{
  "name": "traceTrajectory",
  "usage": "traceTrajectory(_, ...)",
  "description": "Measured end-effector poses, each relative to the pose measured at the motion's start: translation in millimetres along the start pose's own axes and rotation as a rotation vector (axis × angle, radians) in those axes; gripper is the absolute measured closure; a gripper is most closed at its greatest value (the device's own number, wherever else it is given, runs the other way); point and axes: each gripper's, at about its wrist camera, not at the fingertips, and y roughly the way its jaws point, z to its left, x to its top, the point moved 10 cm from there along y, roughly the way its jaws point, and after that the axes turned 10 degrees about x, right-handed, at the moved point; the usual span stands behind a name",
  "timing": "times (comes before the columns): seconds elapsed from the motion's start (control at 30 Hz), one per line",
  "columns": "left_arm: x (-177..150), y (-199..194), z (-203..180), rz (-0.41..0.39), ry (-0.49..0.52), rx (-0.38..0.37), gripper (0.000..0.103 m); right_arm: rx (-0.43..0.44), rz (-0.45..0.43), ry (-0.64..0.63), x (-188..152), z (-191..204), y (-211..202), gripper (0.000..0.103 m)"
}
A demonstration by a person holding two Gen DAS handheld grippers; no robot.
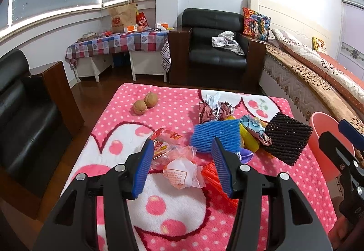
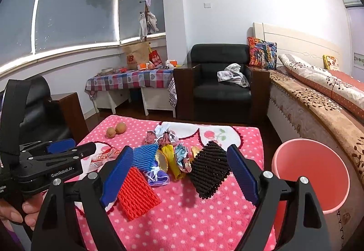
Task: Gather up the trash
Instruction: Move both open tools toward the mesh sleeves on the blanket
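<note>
Now, left gripper (image 1: 180, 168) fingers spread over clear wrappers (image 1: 182, 173), right gripper (image 2: 179, 174) fingers released above black foam net (image 2: 208, 171).

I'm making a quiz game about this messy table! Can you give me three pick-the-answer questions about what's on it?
1. Where is the pink bin?
A. beside the table's right edge
B. on the black armchair
C. under the window

2. How many walnuts lie on the blanket?
A. two
B. four
C. six

3. What is the right claw doing?
A. squeezing the red foam net
B. open, holding nothing
C. shut on a walnut

Answers:
1 A, the bin stands by the right edge, next to the bed.
2 A, a pair sits together at the far left.
3 B, its blue fingers stand wide apart, and the black foam net lies loose between them.
</note>
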Motion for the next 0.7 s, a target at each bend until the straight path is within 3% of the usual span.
traceTrajectory(0.7,-7.7,2.6,-6.9,0.005,0.018,0.0,0.05,0.001,0.004,0.015,-5.4,-3.8,-2.8,0.021)
